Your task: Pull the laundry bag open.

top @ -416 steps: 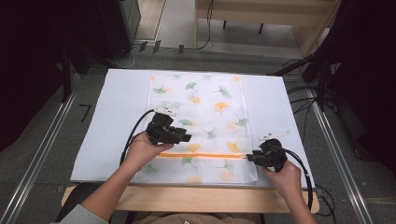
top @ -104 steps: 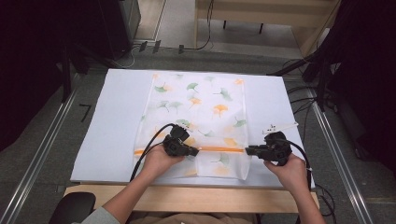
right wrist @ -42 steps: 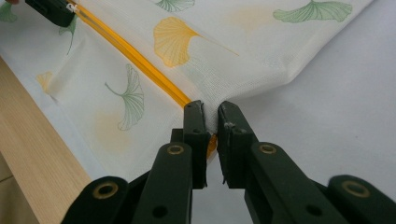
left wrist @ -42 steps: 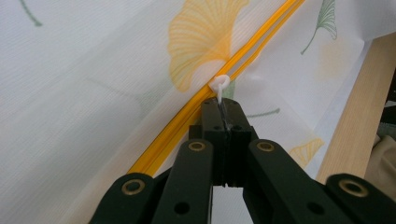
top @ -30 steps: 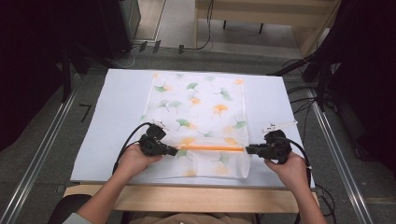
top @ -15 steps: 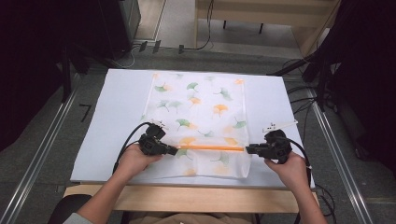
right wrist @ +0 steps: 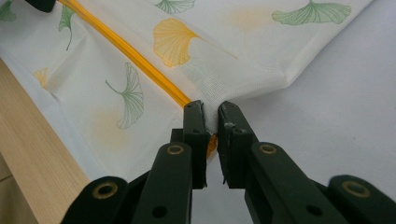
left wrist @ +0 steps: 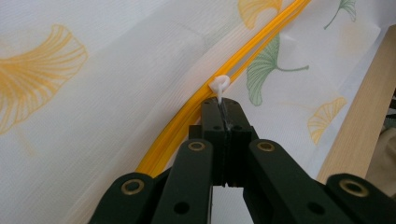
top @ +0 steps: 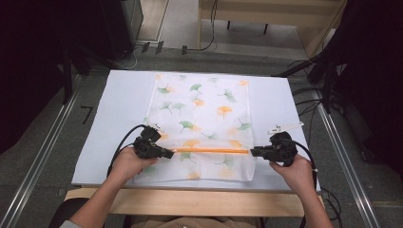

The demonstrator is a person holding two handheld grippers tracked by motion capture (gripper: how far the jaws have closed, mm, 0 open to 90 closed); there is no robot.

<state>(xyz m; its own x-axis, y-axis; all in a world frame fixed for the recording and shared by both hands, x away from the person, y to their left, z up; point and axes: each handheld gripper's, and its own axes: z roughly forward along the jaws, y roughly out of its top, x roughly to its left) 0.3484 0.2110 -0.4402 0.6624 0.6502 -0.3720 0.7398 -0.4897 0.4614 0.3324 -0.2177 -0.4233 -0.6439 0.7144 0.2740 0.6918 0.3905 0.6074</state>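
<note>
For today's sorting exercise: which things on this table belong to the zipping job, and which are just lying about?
In the job:
mesh bag
orange zipper
white zipper pull
left gripper, shut on the pull
right gripper, clamping the bag's edge

Lying about:
white tag beside the bag
cables on the floor

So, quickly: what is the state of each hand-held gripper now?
Left hand-held gripper: closed on the white zipper pull.
Right hand-held gripper: holding the mesh bag at its zipper end.
</note>
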